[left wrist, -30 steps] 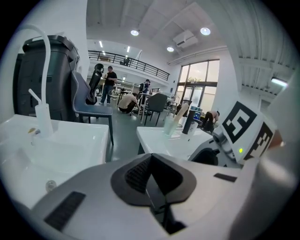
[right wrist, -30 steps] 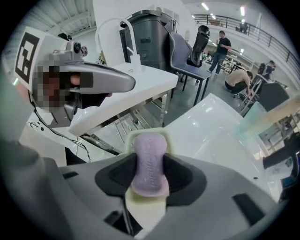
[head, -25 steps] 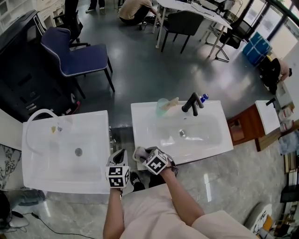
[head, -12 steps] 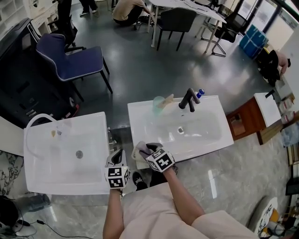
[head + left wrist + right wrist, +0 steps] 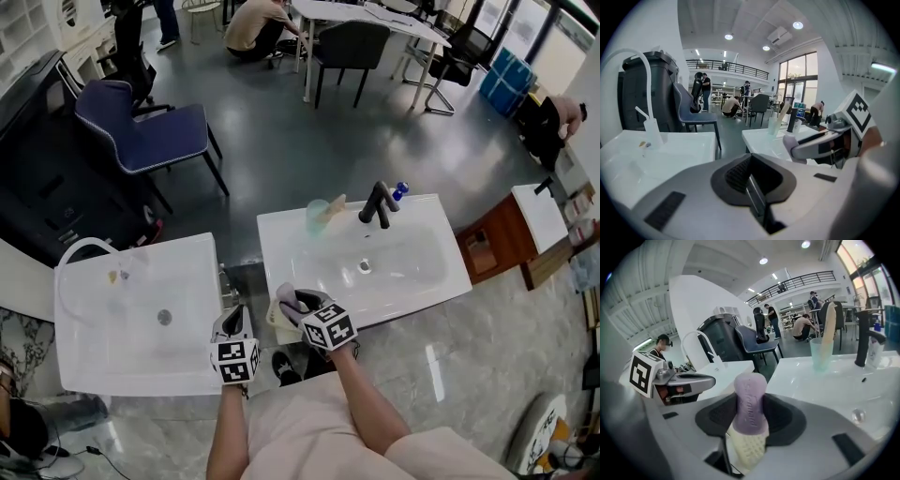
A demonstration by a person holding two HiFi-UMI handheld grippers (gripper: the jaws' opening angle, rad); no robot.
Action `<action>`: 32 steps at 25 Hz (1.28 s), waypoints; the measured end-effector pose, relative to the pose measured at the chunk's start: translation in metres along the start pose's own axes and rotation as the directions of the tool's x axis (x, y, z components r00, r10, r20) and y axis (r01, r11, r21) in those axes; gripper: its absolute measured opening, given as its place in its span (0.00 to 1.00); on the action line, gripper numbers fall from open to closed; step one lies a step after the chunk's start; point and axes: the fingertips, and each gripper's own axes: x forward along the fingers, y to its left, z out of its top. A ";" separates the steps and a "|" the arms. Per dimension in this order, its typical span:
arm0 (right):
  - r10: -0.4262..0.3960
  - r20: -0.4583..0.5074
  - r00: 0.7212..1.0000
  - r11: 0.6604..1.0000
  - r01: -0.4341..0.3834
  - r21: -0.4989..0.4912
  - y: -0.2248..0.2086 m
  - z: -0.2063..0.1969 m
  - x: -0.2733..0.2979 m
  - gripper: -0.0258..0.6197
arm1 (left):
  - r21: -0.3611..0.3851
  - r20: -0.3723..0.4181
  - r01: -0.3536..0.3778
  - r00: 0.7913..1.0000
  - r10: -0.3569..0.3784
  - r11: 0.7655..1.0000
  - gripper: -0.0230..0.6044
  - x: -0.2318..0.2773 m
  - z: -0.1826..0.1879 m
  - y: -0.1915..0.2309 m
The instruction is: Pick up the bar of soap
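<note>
A lilac bar of soap (image 5: 750, 401) stands on end between the jaws of my right gripper (image 5: 750, 416), which is shut on it. A cream, waffle-textured piece (image 5: 749, 448) shows just under the soap. In the head view my right gripper (image 5: 292, 306) hovers over the front left corner of the right-hand white sink (image 5: 431, 272), with that cream piece (image 5: 277, 319) beside it. My left gripper (image 5: 232, 324) hangs in the gap between the two sinks. Its jaws (image 5: 752, 180) are shut with nothing in them.
A second white sink (image 5: 94, 309) with a curved white tap lies at the left. A black faucet (image 5: 379, 203) and a green cup (image 5: 319, 216) stand at the right sink's far rim. A blue chair (image 5: 141, 122), desks and people occupy the grey floor beyond.
Both grippers keep nearly the same places near the sink's front corner. The head view has shifted slightly, and the right gripper still holds the soap.
</note>
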 end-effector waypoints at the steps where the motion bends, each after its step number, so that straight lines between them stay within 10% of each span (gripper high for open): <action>1: -0.003 0.022 1.000 1.000 0.003 0.010 -0.001 0.002 -0.001 0.32 | 0.000 0.003 0.000 1.000 0.000 1.000 0.04 0.000 0.001 0.000; 11: 0.019 0.143 0.990 0.990 -0.039 0.139 -0.008 0.002 -0.014 0.32 | 0.014 -0.021 0.033 0.999 -0.033 0.999 0.04 0.005 -0.003 -0.011; 32: 0.087 0.200 0.976 0.991 -0.105 0.080 -0.014 0.024 -0.051 0.32 | -0.066 0.009 -0.043 0.999 0.044 0.997 0.04 -0.017 0.015 -0.039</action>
